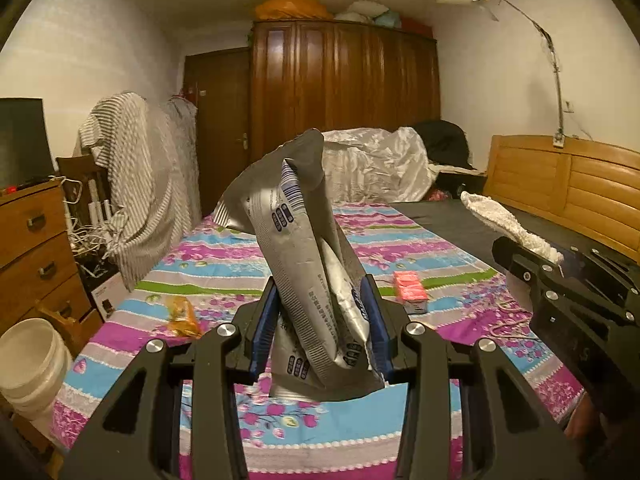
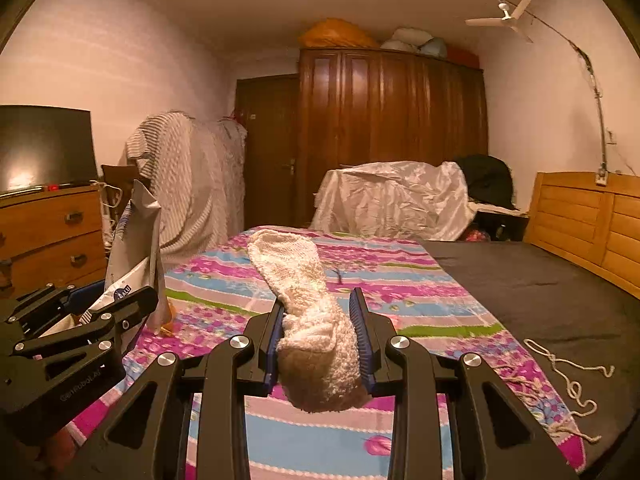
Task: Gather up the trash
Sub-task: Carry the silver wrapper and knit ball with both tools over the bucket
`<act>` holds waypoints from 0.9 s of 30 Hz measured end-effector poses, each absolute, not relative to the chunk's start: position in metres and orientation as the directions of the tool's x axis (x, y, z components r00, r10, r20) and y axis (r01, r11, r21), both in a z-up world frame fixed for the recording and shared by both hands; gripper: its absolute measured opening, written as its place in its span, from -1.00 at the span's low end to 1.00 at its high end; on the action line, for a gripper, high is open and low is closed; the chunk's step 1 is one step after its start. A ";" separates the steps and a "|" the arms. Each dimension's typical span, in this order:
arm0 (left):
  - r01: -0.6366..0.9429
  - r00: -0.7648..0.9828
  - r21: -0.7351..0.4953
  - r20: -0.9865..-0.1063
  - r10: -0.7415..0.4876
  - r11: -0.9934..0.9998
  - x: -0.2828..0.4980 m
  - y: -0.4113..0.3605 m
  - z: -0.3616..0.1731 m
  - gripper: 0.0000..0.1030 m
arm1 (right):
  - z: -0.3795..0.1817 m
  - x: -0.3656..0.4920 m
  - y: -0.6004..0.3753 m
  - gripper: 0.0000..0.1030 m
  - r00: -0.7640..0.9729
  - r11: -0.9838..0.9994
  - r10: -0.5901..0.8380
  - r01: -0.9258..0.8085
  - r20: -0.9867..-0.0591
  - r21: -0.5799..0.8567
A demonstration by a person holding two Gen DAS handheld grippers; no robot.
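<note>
At far left we note a white plastic bucket (image 1: 28,360) on the floor beside the bed, the likeliest receptacle in our judgement, lying below and to the left of both grippers; the left hand is the nearer to it. On the striped floral bedspread of pink, blue and white (image 1: 224,264) an orange crumpled wrapper (image 1: 182,316) lies loose, left of the left gripper (image 1: 325,320), whose blue pads pinch a silver foil snack bag with blue print (image 1: 304,256); the bag's long axis stands nearly upright, tilted slightly leftward, its lower end hanging below the jaws and clear of the bed. Just right of that gripper a small pink carton (image 1: 410,290) rests on the bedspread, not yet collected. Further right, the right gripper (image 2: 320,340) is pressed shut on a white knitted woolly sock (image 2: 308,304), whose long axis runs forward along the fingers and up to the left, its heel bulging below the jaws. A pale looped cord (image 2: 568,376) lies at the bedspread's right edge on the dark grey mattress cover (image 2: 540,300). Behind stand a chest of drawers (image 2: 52,236), draped furniture, a dark wooden wardrobe (image 2: 392,136) and a wooden headboard (image 2: 588,224) under a ceiling fan (image 2: 504,16)
</note>
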State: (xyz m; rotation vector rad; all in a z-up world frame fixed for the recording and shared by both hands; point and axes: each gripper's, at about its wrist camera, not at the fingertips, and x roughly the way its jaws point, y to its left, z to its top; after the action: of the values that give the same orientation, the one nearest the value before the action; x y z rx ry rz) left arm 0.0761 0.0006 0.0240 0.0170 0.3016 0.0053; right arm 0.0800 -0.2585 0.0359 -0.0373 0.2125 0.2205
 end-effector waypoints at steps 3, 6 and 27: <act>-0.042 0.954 0.019 -0.295 0.046 0.999 0.075 0.018 0.028 -0.24 | 0.041 0.084 -0.238 -0.38 0.942 0.963 0.259 -0.268 -0.214 -0.013; -0.085 0.951 0.023 -0.298 0.088 0.996 0.075 0.040 0.032 -0.24 | 0.046 0.090 -0.214 -0.38 0.928 0.950 0.303 -0.313 -0.217 -0.014; -0.513 0.811 -0.004 -0.328 0.484 0.858 0.033 0.281 0.056 -0.24 | 0.091 0.115 0.107 -0.38 0.687 0.710 0.666 -0.704 -0.289 -0.037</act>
State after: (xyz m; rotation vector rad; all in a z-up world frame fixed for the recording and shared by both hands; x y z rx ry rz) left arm 0.0328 0.2813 0.0558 -0.0942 0.3250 0.5333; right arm 0.1148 0.1074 0.0908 -0.1494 0.2641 0.7699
